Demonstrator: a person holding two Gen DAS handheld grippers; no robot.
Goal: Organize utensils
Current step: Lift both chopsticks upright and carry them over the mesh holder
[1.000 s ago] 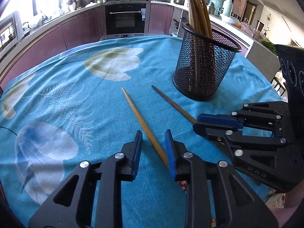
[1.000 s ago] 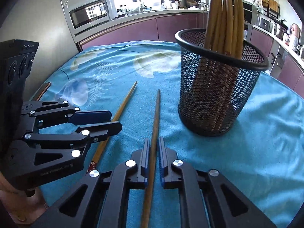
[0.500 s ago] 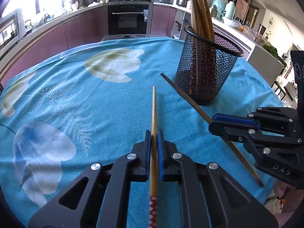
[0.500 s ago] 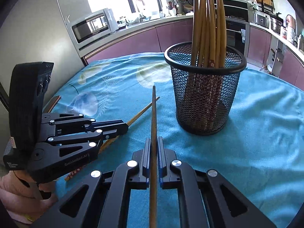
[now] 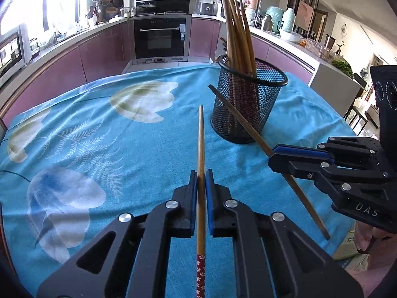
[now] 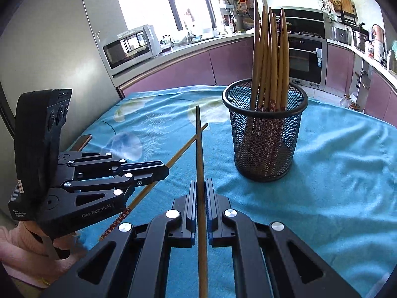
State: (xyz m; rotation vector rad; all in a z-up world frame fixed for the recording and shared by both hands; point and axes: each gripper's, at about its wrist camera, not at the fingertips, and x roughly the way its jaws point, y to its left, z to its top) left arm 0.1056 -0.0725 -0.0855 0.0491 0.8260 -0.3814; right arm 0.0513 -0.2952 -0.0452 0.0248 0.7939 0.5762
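My left gripper (image 5: 201,173) is shut on a light wooden chopstick (image 5: 201,139) with a red flowered end; it points forward, lifted off the blue tablecloth (image 5: 99,136). My right gripper (image 6: 201,185) is shut on a darker chopstick (image 6: 199,139), also raised. A black mesh holder (image 6: 265,134) with several upright chopsticks stands ahead and to the right of both held sticks. In the left wrist view the right gripper (image 5: 275,155) shows at the right, its chopstick (image 5: 238,116) slanting in front of the holder (image 5: 248,106). The left gripper (image 6: 163,171) shows at the left of the right wrist view.
The round table is draped in the flowered cloth. Kitchen counters (image 5: 62,42) with pink cabinets, an oven (image 5: 160,37) and a microwave (image 6: 131,47) ring the room behind. A person's hand (image 6: 22,243) in a pink sleeve holds the left gripper.
The left gripper closed on the light chopstick that lay on the cloth and lifted it. The right gripper raised its darker chopstick, whose tip now points higher, toward the holder.
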